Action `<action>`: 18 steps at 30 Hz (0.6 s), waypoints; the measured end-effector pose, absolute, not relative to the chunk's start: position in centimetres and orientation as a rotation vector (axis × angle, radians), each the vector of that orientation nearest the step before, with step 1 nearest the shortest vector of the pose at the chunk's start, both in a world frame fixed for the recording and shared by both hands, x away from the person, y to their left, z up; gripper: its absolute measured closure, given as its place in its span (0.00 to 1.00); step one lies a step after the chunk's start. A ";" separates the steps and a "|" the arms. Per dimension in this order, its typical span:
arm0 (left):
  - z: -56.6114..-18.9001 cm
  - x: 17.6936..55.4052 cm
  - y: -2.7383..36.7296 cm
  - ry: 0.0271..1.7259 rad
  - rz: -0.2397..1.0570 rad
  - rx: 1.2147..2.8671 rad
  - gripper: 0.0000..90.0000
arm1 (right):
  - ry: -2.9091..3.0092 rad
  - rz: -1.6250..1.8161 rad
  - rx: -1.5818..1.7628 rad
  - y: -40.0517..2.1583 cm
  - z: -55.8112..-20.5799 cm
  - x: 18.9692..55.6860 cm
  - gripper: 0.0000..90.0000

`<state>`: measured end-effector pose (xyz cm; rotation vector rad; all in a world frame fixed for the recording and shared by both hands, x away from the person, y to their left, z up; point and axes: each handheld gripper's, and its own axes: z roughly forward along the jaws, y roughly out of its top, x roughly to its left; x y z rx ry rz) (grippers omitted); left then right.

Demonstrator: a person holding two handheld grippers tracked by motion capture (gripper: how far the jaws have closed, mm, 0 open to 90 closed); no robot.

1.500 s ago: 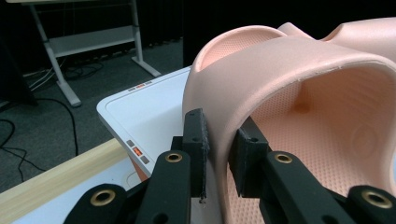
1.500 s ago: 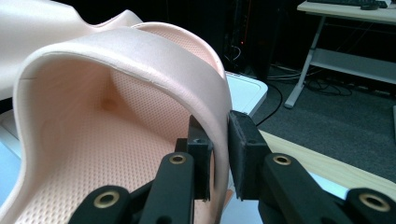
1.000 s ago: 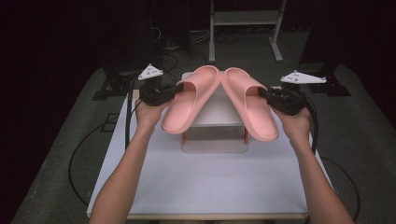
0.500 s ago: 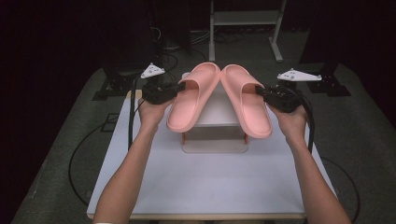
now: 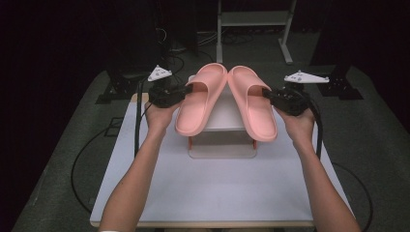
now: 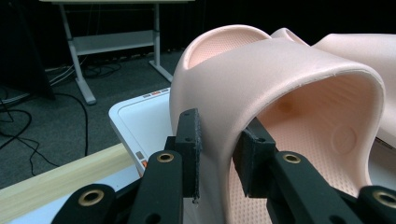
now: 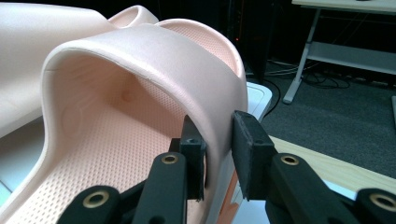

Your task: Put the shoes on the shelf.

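Left gripper (image 5: 180, 93): middle left of the high view; its jaws are clamped on the outer side of the strap of the left slipper (image 5: 199, 99), one jaw outside the strap wall, one inside, as the left gripper view shows (image 6: 215, 154)
Right gripper (image 5: 273, 96): middle right of the high view; jaws closed on the outer strap wall of the right slipper (image 5: 251, 100), mirrored (image 7: 215, 156)
Slippers: both pink, side by side at the centre of the high view, toes to the top of the frame and nearly touching, heels spread toward the bottom
Support: a low white rack (image 5: 223, 113) with orange legs stands on the table (image 5: 212, 188); the slippers lie over its top shelf, heels overhanging the near edge; whether the soles bear on it or are carried just above it I cannot tell
Likely step: setting the pair on the rack, judged only from how things lie
Doing it well: lower both hands level and together so the soles meet the shelf flat; bring the heels inward until the pair sits parallel; get most of each sole over the shelf before letting go, since the overhang could tip a slipper forward
Release: open each pair of jaws only once the weight is on the shelf, then draw outward along the strap so the soft foam does not drag
Risk: the strap wall flexes, so a twist of the wrist may skew the slipper
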<state>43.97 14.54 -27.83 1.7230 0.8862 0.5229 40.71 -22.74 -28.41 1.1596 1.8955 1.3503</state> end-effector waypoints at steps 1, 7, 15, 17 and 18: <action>-27.9 44.0 14.5 0.889 0.529 1.721 0.81 | 1.894 1.351 1.164 -22.7 -28.4 40.7 0.82; -28.0 44.1 14.2 0.892 0.536 1.709 0.81 | 1.880 1.351 1.173 -22.6 -28.5 41.0 0.82; -28.5 44.3 14.0 0.903 0.554 1.692 0.81 | 1.876 1.343 1.181 -22.3 -28.8 41.3 0.82; -28.7 44.4 14.0 0.904 0.552 1.689 0.81 | 1.874 1.344 1.184 -22.3 -28.9 41.4 0.82; -28.9 44.4 14.0 0.909 0.551 1.686 0.81 | 1.875 1.342 1.187 -22.2 -29.0 41.4 0.82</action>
